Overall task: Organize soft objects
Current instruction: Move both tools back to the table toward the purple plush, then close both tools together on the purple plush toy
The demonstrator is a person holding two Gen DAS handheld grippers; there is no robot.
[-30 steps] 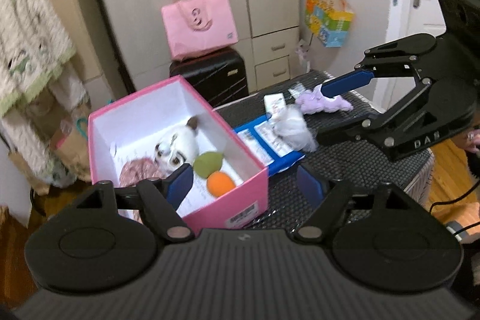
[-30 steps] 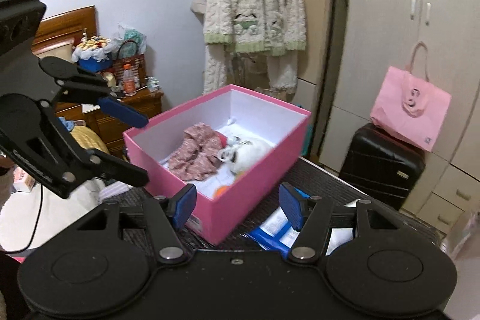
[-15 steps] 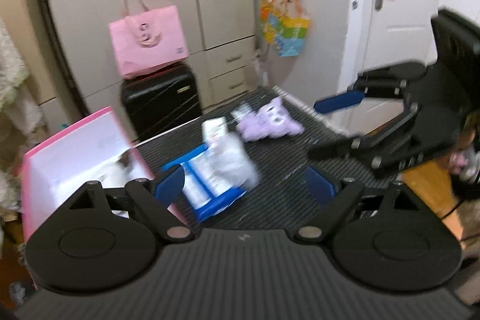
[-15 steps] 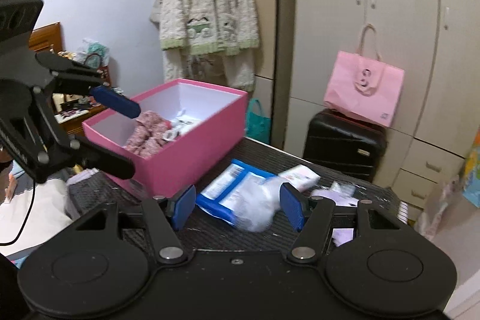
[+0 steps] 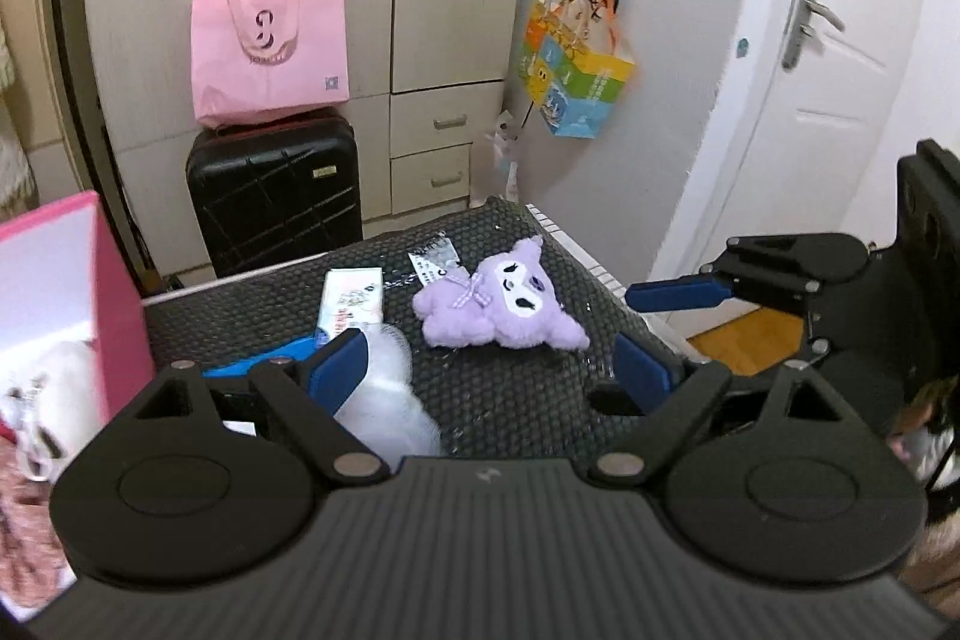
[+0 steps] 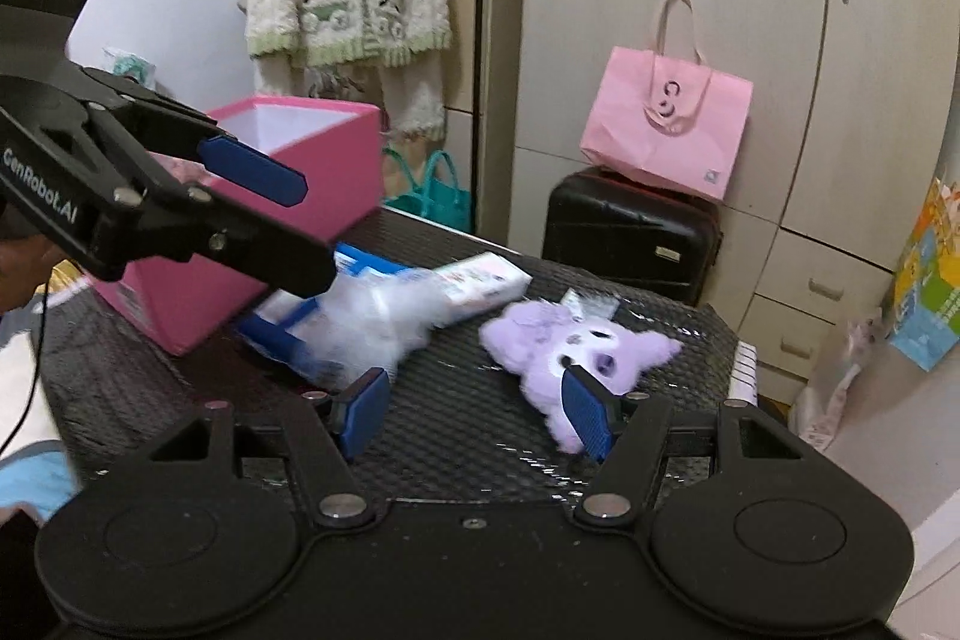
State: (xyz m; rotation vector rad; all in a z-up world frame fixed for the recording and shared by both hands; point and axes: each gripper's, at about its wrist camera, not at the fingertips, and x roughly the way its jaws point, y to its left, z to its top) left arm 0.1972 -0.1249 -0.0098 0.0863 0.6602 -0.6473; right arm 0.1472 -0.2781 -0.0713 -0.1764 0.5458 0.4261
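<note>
A purple plush toy (image 5: pixel 504 304) lies on the black mesh table top (image 5: pixel 510 400); it also shows in the right wrist view (image 6: pixel 570 340). A white fluffy soft thing (image 5: pixel 384 394) lies beside it on a blue packet (image 6: pixel 288 334). The pink box (image 6: pixel 288 196) stands at the left and holds a white plush (image 5: pixel 42 388) and a pink knitted piece (image 5: pixel 24 520). My left gripper (image 5: pixel 489 370) is open and empty, above the table between the white thing and the purple plush. My right gripper (image 6: pixel 474 400) is open and empty, its right finger just in front of the purple plush.
A flat white carton (image 5: pixel 351 301) and a small printed packet (image 5: pixel 435 265) lie on the table behind the toys. A black suitcase (image 5: pixel 276 196) with a pink bag (image 5: pixel 270 52) stands past the table's far edge. The table's right edge drops off near a door.
Both grippers have swung right, away from the pink box, and now face the purple plush and the white fluffy thing. Both stay open and empty.
</note>
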